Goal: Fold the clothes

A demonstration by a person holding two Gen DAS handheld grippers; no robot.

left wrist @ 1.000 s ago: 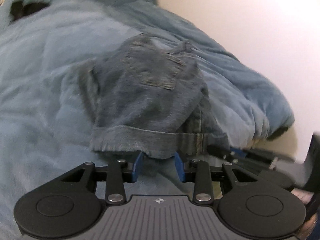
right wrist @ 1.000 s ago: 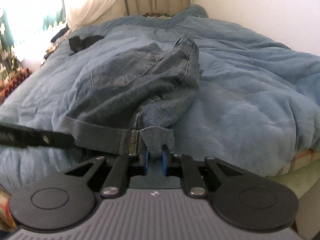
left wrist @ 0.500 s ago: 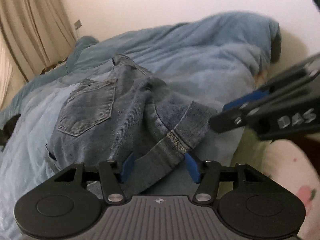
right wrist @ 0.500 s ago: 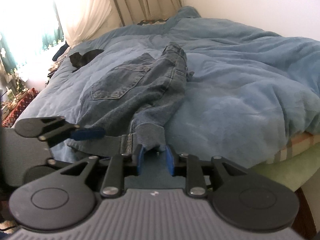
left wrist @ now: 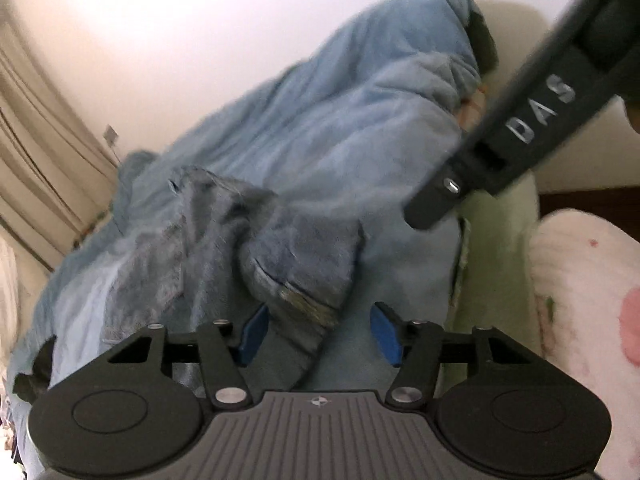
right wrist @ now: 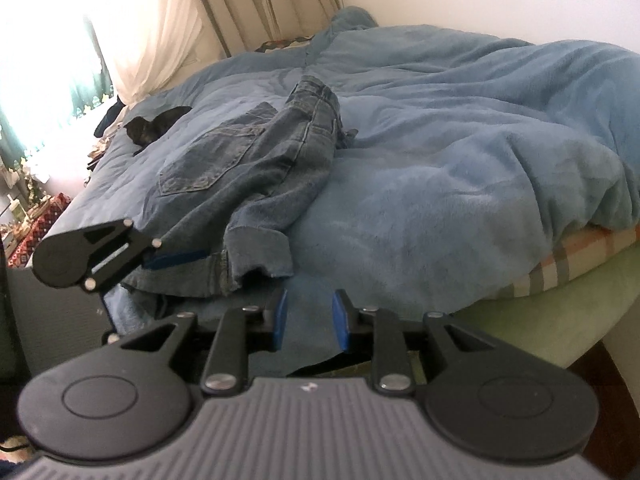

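Blue blanket bears crumpled jeans, both grippers' jaws apart.

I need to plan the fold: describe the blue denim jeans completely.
The blue denim jeans lie crumpled on the light blue fleece blanket, a stitched back pocket facing up, waistband toward the curtains, frayed hem nearest the bed's edge. The left gripper straddles that hem, pads apart; the right gripper is clear.
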